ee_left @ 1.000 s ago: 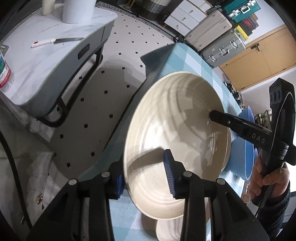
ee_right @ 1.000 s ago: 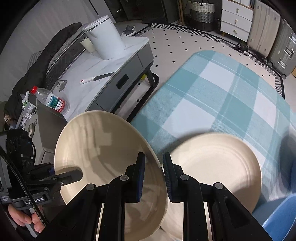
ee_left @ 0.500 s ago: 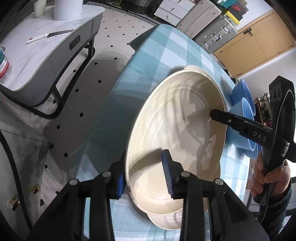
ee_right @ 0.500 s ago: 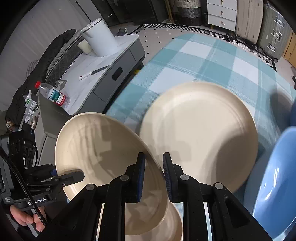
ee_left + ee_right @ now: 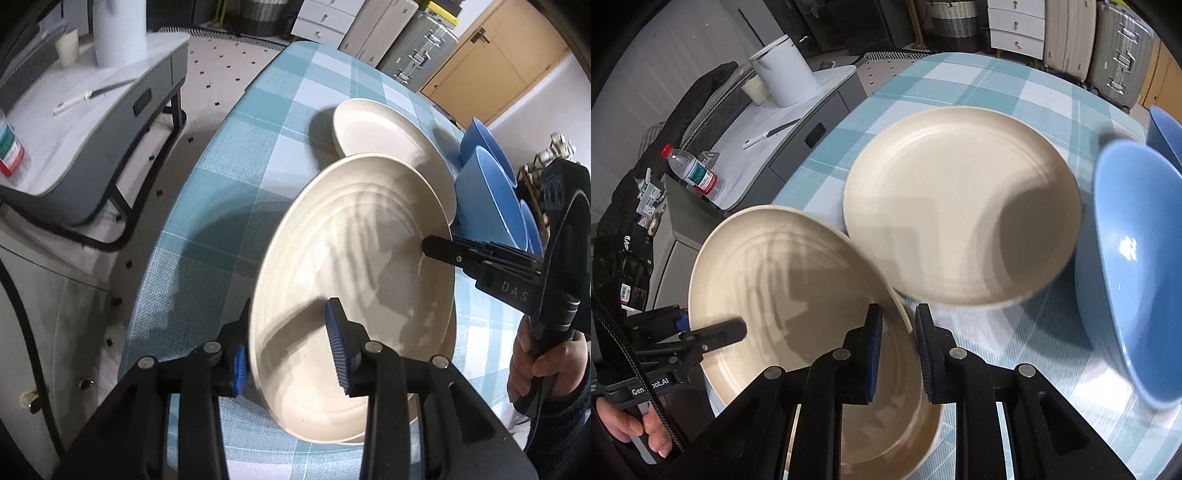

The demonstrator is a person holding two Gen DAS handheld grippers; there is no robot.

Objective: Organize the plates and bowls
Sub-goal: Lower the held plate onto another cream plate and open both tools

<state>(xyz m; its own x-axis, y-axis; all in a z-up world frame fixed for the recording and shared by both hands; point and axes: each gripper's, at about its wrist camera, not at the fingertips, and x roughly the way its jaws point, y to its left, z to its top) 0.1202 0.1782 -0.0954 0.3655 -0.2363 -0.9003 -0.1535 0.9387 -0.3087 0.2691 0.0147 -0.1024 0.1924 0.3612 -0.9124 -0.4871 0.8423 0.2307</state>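
1. Held plate [image 5: 351,280]: cream, tilted, carried above the checked table [image 5: 229,192] by both grippers.
2. Left gripper [image 5: 288,350]: jaws opening slightly, plate rim between them.
3. Right gripper [image 5: 897,354]: clamped on the opposite rim.
4. Second plate [image 5: 960,203]: flat on table.
5. Blue bowl [image 5: 1137,266]: just beside it.

Black two-finger grippers [image 5: 291,347] [image 5: 897,343], blue ribbed pads [image 5: 337,343], silver screws, white "DAS" lettering; hand [image 5: 546,360] in dark sleeve [image 5: 565,424].
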